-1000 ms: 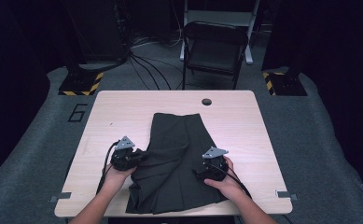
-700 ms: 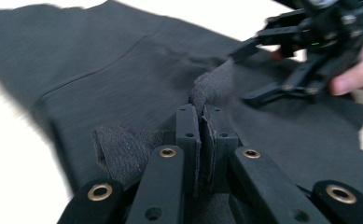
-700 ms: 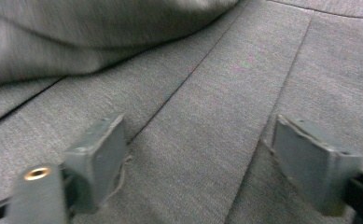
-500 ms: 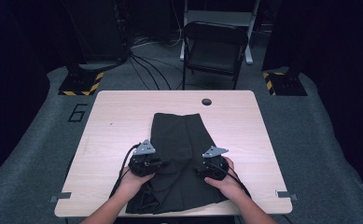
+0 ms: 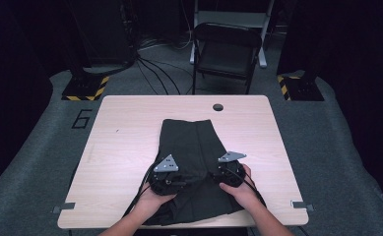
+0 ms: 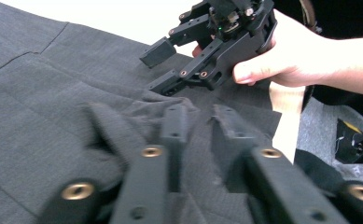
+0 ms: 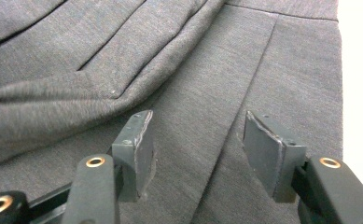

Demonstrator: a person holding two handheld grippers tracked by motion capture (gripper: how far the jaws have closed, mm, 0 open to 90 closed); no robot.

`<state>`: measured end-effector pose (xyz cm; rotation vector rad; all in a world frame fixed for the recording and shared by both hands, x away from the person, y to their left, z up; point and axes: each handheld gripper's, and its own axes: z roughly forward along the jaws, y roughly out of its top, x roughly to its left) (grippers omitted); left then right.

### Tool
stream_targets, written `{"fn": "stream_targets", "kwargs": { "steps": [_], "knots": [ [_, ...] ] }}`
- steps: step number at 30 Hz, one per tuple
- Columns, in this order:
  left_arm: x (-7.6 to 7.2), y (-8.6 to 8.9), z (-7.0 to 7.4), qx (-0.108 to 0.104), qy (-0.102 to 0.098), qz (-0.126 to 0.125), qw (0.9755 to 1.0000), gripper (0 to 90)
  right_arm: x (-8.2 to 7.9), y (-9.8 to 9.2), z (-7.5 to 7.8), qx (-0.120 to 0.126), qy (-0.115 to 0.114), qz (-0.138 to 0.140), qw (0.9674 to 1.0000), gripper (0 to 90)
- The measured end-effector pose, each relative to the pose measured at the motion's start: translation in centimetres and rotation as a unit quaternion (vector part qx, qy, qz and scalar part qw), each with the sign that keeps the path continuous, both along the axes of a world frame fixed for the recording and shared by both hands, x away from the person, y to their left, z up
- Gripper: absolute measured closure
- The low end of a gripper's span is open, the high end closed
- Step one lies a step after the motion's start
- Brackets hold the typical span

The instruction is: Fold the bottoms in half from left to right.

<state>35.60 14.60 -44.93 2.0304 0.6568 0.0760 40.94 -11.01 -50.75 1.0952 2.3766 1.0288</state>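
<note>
Since the earlier frames, the left gripper (image 5: 172, 178) has travelled rightward from the garment's left edge onto the cloth, dragging a fold with it, so both tools now sit close together on the near half of the dark grey garment (image 5: 189, 147). Its jaws have just been opening: in the left gripper view they stand a little apart with a ridge of bunched fabric (image 6: 137, 116) rising between them, no longer clamped. The right gripper (image 5: 230, 173) has hardly shifted, and its jaws have just been closing; the right gripper view shows them at a middling gap, tips resting on flat cloth with a seam (image 7: 244, 84) running between the pads, nothing pinched yet. The garment lies along the middle of the wooden table (image 5: 125, 137), its near hem overhanging the person's edge (cables trail off there too). Beyond the table stands a folding chair (image 5: 226, 51), with hazard-striped bases (image 5: 85, 91) to either side.
</note>
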Motion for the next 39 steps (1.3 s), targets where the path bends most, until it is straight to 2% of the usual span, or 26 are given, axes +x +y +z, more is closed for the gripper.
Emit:
{"fn": "stream_targets", "kwargs": {
  "steps": [1,2,5,6,7,8,9,10,11,14,16,17,23,24,27,28,32,33,37,39],
  "knots": [
    [-0.1,0.1,0.1,0.001,-0.003,0.002,1.0000,64.1,0.0,0.1,0.0,-0.002,0.002,-0.001,1.0000,42.2],
    [-0.1,0.3,0.2,0.002,-0.009,0.004,1.0000,64.1,0.0,0.1,0.0,-0.002,0.002,-0.001,1.0000,42.2],
    [-0.1,1.4,0.5,0.003,-0.011,0.018,0.9998,56.4,0.0,0.0,0.2,0.001,0.003,-0.004,1.0000,42.2],
    [-0.1,1.4,0.5,0.003,-0.011,0.018,0.9998,55.3,0.1,0.0,0.2,0.004,-0.003,-0.004,1.0000,42.2],
    [-0.2,2.2,0.8,0.002,-0.014,0.028,0.9995,54.5,0.0,0.0,0.4,0.008,0.004,-0.011,0.9999,42.2],
    [-0.2,2.2,0.8,0.002,-0.014,0.028,0.9995,53.6,0.0,0.0,0.4,0.008,0.004,-0.011,0.9999,42.2],
    [-0.2,3.1,1.1,0.001,-0.021,0.040,0.9990,52.9,0.1,0.0,0.6,0.008,-0.001,-0.006,0.9999,41.7],
    [-0.2,3.7,1.3,0.003,-0.022,0.042,0.9989,52.4,0.0,0.0,0.8,0.007,0.003,-0.009,0.9999,41.3],
    [-0.2,3.7,1.3,0.003,-0.022,0.042,0.9989,51.6,0.0,0.1,0.9,0.007,-0.005,-0.007,0.9999,40.6],
    [-0.3,5.6,1.6,-0.006,-0.027,0.073,0.9969,49.6,-0.1,0.5,1.7,0.014,-0.007,-0.002,0.9999,39.9],
    [-0.2,6.0,1.6,-0.004,-0.028,0.080,0.9964,48.7,-0.1,0.8,2.4,0.014,-0.010,0.001,0.9998,39.2],
    [-0.2,6.8,1.5,-0.001,-0.028,0.086,0.9959,48.4,-0.1,1.1,2.7,0.015,-0.016,-0.001,0.9998,39.0],
    [0.0,8.1,0.8,-0.005,-0.026,0.106,0.9940,47.1,0.4,1.8,4.0,0.016,-0.023,0.003,0.9996,37.6],
    [0.1,8.4,0.6,-0.003,-0.026,0.109,0.9937,46.8,1.0,2.2,4.3,0.023,-0.019,0.004,0.9995,36.9],
    [0.5,9.1,0.0,0.001,-0.026,0.118,0.9926,46.2,1.4,2.5,4.6,0.025,-0.020,0.003,0.9995,36.5],
    [0.6,9.3,-0.1,0.002,-0.024,0.121,0.9923,44.7,1.8,3.0,5.0,0.032,-0.019,0.007,0.9993,36.3],
    [1.1,10.1,-0.8,0.007,-0.030,0.133,0.9906,40.3,2.0,3.8,5.2,0.044,-0.005,0.019,0.9988,36.1],
    [1.2,10.3,-1.0,0.008,-0.027,0.135,0.9904,38.8,1.8,4.3,5.0,0.044,0.008,0.032,0.9985,36.1],
    [1.5,10.9,-1.6,0.016,-0.031,0.147,0.9885,33.3,1.2,4.8,4.4,0.030,0.018,0.050,0.9981,36.1],
    [1.8,11.2,-1.9,0.008,-0.025,0.166,0.9857,29.6,0.1,4.7,3.6,0.012,0.025,0.070,0.9972,36.5]
  ]
}}
